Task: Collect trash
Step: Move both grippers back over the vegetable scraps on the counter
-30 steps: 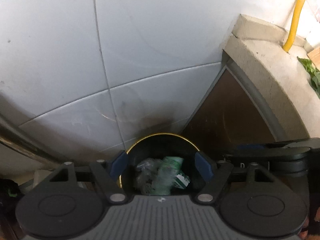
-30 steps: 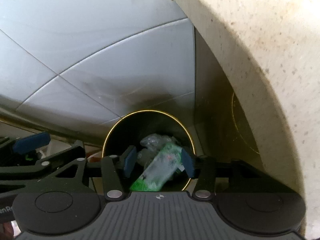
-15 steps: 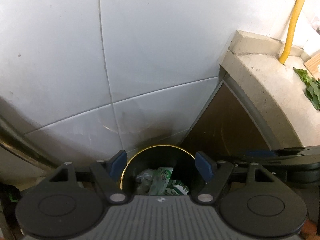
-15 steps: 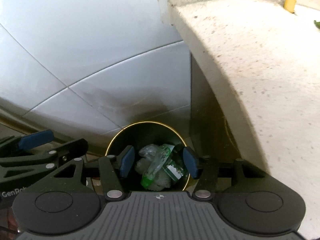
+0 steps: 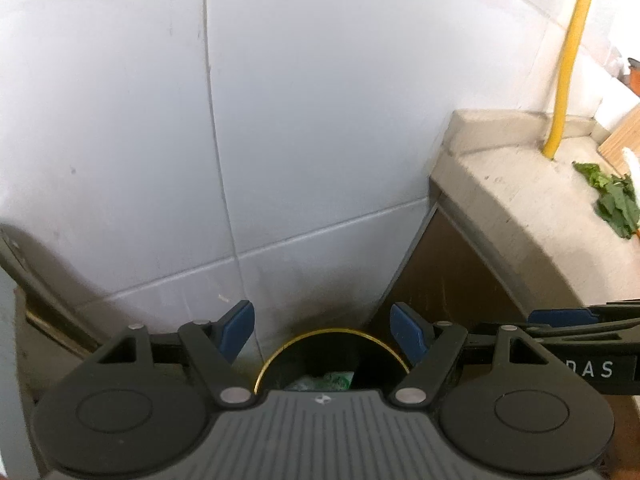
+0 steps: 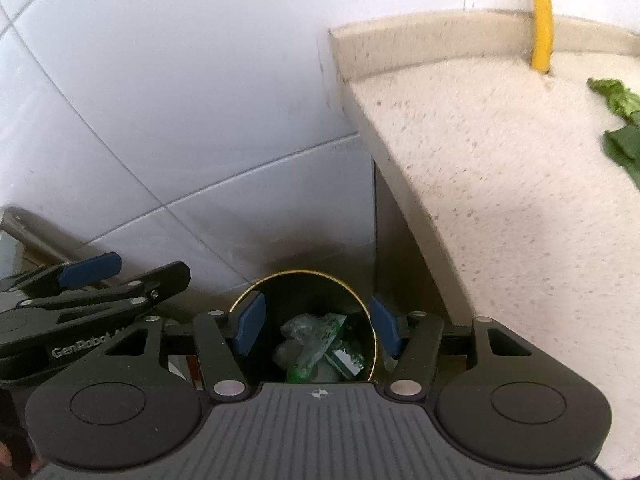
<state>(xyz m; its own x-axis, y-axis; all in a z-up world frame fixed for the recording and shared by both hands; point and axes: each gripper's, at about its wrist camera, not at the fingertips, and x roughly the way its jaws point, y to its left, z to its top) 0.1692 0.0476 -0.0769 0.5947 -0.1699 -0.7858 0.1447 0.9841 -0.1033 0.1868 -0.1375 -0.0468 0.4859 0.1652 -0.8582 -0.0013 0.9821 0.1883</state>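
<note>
**Both grippers empty above the bin**

Low in the middle of the right wrist view sits the bin (image 6: 304,320), dark inside with a thin gold rim, tucked in the corner where the white tiled wall (image 6: 160,100) meets the speckled counter (image 6: 500,180). The trash (image 6: 316,344) lies inside it: clear crumpled plastic and a green-and-white wrapper. The right gripper (image 6: 316,324) hangs over the bin's mouth, its jaws opening, nothing pressed between the 2 blue pads. The left gripper (image 5: 322,330) is spread wide and empty too, above the same bin (image 5: 332,354), where only a sliver of green trash (image 5: 320,382) peeks out. Upper right, a yellow pipe (image 6: 541,16) runs down to the counter, with green leaves (image 6: 620,116) nearby.
</note>
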